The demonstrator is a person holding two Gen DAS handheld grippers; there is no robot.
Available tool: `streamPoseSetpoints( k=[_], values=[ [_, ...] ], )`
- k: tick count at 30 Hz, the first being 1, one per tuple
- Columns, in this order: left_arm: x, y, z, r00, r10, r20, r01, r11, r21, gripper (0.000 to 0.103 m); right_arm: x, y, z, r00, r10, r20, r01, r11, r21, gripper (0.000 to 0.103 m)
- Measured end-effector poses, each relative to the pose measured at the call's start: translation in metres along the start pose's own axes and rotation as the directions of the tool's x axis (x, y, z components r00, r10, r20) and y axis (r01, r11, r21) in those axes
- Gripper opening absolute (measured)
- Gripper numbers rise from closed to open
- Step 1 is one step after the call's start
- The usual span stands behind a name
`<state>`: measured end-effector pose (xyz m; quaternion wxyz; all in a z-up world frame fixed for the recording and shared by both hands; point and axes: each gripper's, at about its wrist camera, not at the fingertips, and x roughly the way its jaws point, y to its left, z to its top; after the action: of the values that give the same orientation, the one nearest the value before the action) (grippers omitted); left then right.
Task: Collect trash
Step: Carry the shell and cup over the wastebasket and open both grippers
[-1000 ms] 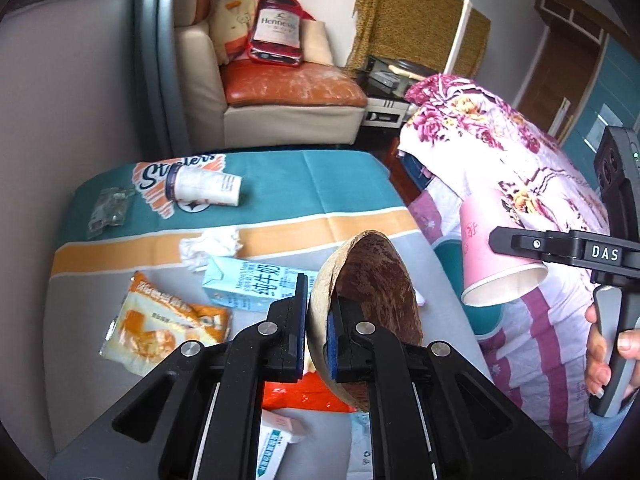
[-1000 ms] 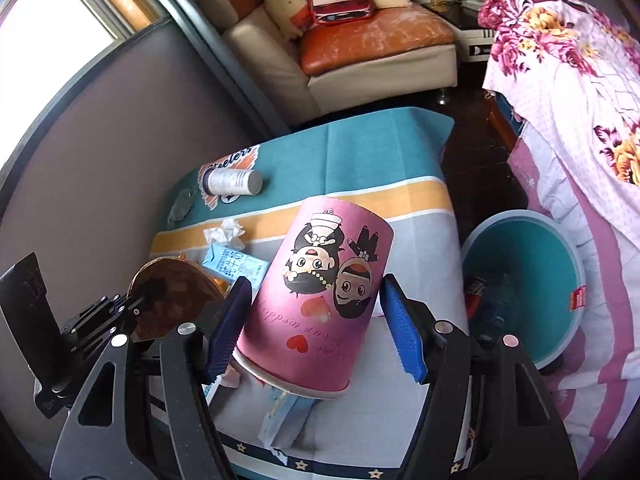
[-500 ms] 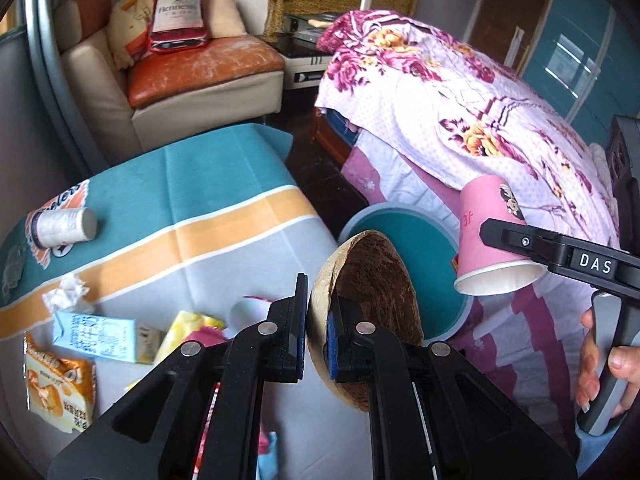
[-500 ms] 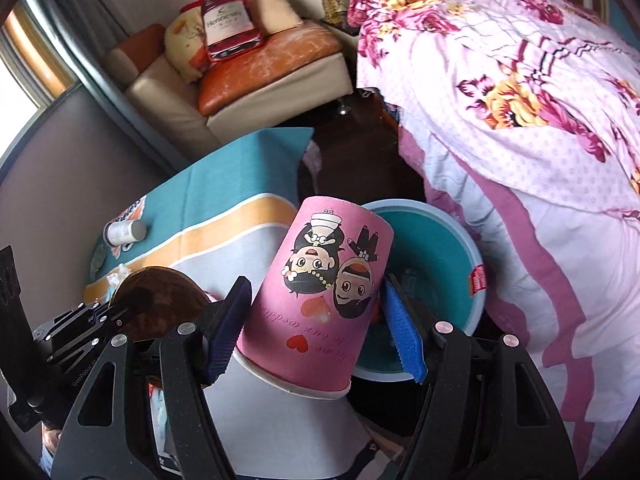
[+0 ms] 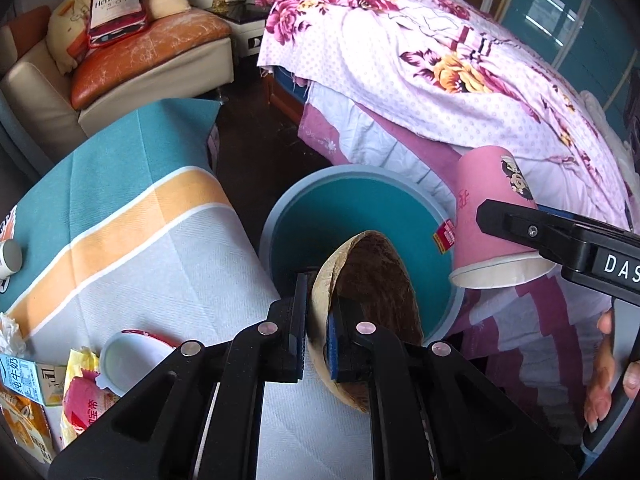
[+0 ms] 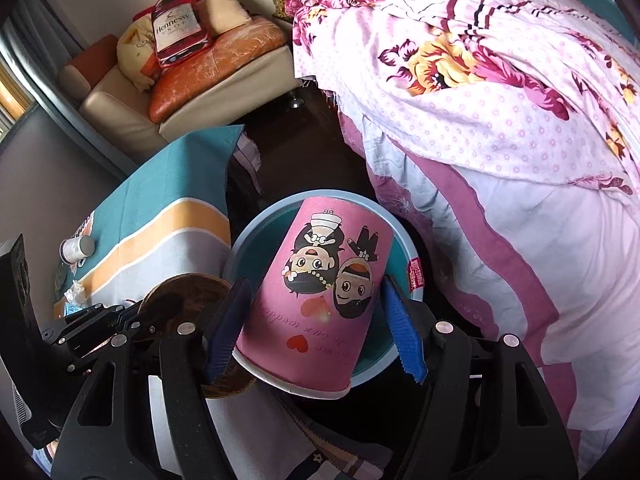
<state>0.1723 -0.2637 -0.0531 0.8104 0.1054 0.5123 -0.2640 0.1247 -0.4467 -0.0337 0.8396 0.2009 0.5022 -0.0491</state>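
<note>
My left gripper (image 5: 318, 312) is shut on the rim of a brown coconut-shell bowl (image 5: 376, 292) and holds it over the near edge of a teal bin (image 5: 352, 208) on the floor. My right gripper (image 6: 316, 328) is shut on an upside-down pink paper cup (image 6: 320, 300) with cartoon faces, held above the same bin (image 6: 260, 224). The cup (image 5: 488, 220) and right gripper also show in the left wrist view, over the bin's right rim. The bowl (image 6: 180, 296) shows in the right wrist view, left of the cup.
A table with a teal, orange and grey cloth (image 5: 120, 220) lies left of the bin, holding a white lid (image 5: 128, 360), snack wrappers (image 5: 80, 396), a milk carton (image 5: 20, 376) and a small bottle (image 6: 78, 246). A bed with floral covers (image 5: 460, 60) lies right; a sofa (image 5: 120, 60) behind.
Both grippers have swung right from above the table to above the teal bin, carrying the bowl and the cup. The bin now sits directly under them.
</note>
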Motion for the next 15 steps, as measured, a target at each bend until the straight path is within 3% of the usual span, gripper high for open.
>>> streamPoseSetpoints(
  k=[6, 11, 15],
  values=[
    [0.022, 0.000, -0.002, 0.998, 0.011, -0.055, -0.011, 1.000, 0.002, 0.011, 0.011, -0.005, -0.002, 1.000, -0.005, -0.019, 0.005, 1.000, 0.013, 0.064],
    [0.023, 0.005, -0.003, 0.998, 0.016, -0.054, -0.016, 1.000, -0.013, 0.028, 0.017, -0.005, -0.003, 0.999, -0.003, -0.035, 0.004, 1.000, 0.013, 0.064],
    [0.018, 0.011, -0.004, 0.999, 0.004, -0.047, -0.006, 1.000, -0.031, 0.031, 0.019, -0.002, -0.002, 0.999, -0.002, -0.037, 0.003, 1.000, 0.012, 0.064]
  ],
)
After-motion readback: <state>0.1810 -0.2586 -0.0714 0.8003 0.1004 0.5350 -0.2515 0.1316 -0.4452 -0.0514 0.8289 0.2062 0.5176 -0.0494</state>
